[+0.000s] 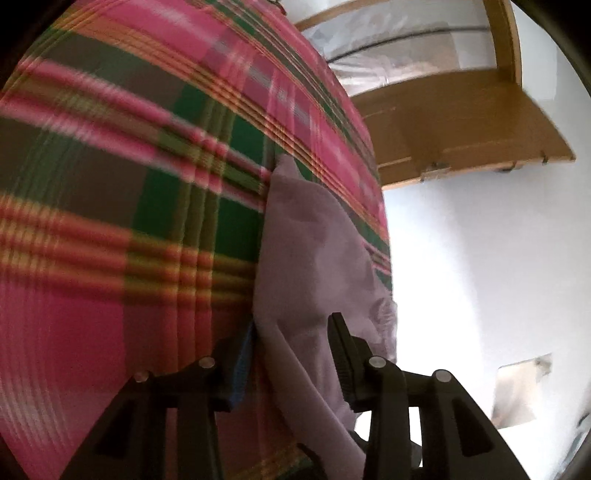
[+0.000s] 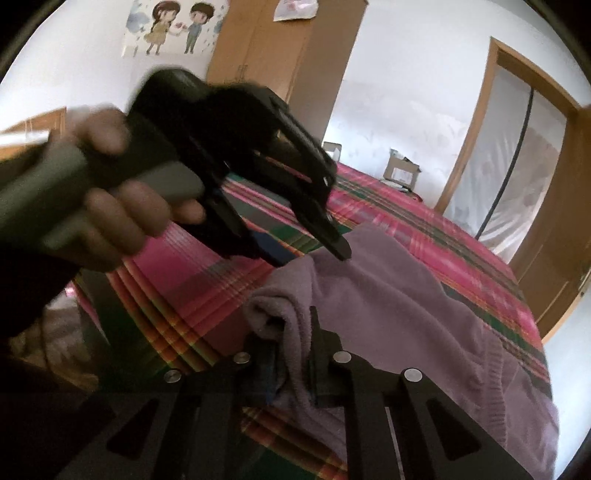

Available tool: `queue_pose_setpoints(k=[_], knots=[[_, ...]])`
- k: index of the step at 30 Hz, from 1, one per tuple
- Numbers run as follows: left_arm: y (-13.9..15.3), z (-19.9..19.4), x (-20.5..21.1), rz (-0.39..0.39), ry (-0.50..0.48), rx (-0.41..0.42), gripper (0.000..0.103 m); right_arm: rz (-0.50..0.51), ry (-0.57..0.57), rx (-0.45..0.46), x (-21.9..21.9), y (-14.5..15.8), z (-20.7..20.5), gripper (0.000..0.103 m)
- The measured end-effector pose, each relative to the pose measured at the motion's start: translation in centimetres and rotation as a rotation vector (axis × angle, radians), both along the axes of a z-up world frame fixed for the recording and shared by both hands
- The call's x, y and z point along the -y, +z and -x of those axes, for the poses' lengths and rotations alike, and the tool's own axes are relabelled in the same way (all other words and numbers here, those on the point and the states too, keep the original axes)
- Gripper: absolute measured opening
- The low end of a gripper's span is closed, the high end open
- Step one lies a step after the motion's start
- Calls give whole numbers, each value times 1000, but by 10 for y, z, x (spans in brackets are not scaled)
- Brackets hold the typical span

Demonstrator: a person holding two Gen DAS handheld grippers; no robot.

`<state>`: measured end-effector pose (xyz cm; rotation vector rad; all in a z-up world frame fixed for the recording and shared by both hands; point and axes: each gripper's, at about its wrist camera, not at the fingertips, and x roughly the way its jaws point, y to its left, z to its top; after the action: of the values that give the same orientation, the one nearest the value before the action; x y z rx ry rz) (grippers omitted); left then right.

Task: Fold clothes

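Observation:
A lilac knitted garment (image 2: 406, 295) lies bunched on a bed with a pink, green and brown plaid sheet (image 2: 424, 206). My right gripper (image 2: 295, 347) is shut on a thick rolled fold at the garment's near left edge. A hand (image 2: 122, 206) holds my left gripper (image 2: 306, 254) above the garment's far left edge, with its fingers apart and the tips at the cloth. In the left wrist view the lilac garment (image 1: 314, 258) runs up between the spread fingers of my left gripper (image 1: 291, 354), against the plaid sheet (image 1: 110, 184).
A wooden wardrobe (image 2: 280, 66) stands at the back beside a cartoon poster (image 2: 173, 26). Cardboard boxes (image 2: 400, 166) sit beyond the bed's far edge. A wood-framed doorway covered with plastic sheet (image 2: 517, 166) is at the right. The wood frame (image 1: 461, 122) borders a white wall.

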<state>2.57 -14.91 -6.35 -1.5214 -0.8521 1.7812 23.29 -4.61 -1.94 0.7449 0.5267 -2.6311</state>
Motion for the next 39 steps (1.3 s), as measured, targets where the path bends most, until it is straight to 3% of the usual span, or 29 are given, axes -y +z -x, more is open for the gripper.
queue_pose_setpoints(k=[6,10,14,22,28,36,39], knots=[[0,25,-19,-10,-37,25,39,37,2,17,-5,8,-4,13],[1,37,-20,-48,-54,5,17,47,0,40,-4,11,0,13],[-4,42,-12,-84,-35,9,13,43,-1,51,3,12,10,13],[5,51,20,-110,6,-46,11,37,39,54,27,18,31,13],[18,55,66,-83,70,-81,11,52,131,58,61,26,42,13],[4,43,130,-50,176,-45,11,54,265,116,113,19,54,13],[3,41,137,-40,201,-44,11,59,296,132,126,17,54,13]])
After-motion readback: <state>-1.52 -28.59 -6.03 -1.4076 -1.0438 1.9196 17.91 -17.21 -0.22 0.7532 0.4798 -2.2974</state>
